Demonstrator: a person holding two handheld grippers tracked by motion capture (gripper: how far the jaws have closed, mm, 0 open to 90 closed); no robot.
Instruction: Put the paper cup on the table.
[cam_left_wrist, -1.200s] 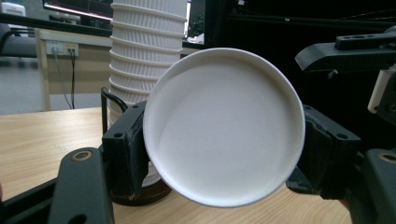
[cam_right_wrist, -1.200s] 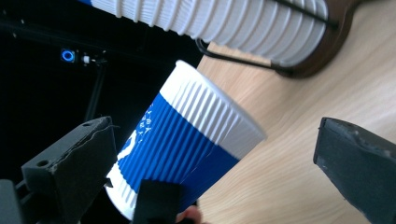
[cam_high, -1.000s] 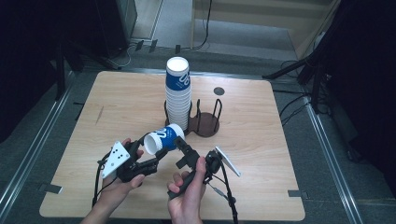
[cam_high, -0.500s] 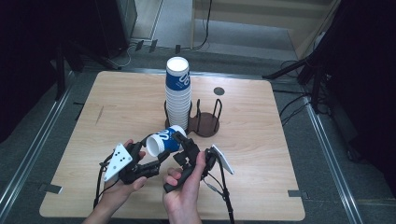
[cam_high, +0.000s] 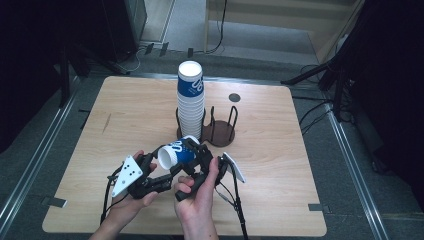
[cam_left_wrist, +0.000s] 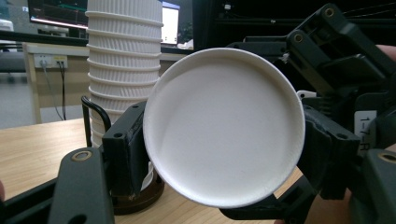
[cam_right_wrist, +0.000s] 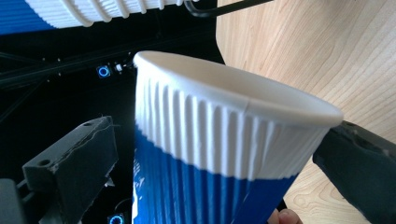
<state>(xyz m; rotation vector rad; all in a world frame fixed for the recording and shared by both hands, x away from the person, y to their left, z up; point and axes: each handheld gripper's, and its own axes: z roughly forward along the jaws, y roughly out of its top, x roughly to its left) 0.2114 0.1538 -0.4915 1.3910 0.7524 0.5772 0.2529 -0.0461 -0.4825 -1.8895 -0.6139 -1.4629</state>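
Note:
A blue paper cup (cam_high: 177, 152) with a white ribbed band lies on its side above the table's front. Its white round end (cam_left_wrist: 224, 126) faces the left gripper's camera. My left gripper (cam_high: 170, 169) is shut on it, with a pad (cam_left_wrist: 125, 156) against the rim on either side. My right gripper (cam_high: 197, 151) reaches over the cup from the right. In the right gripper view the cup (cam_right_wrist: 210, 149) stands between the jaws of the right gripper (cam_right_wrist: 217, 161). The left pad (cam_right_wrist: 74, 163) keeps a dark gap from the wall, so this gripper is open.
A tall stack of upturned cups (cam_high: 190, 100) stands in a black wire holder (cam_high: 220, 131) at the table's middle, just beyond the held cup. The holder's right bay is bare. A small dark disc (cam_high: 234, 97) lies farther back on the wooden table (cam_high: 125, 115).
The right hand has moved left and slightly down, bringing its jaws around the cup. The left hand and the cup have stayed where they were.

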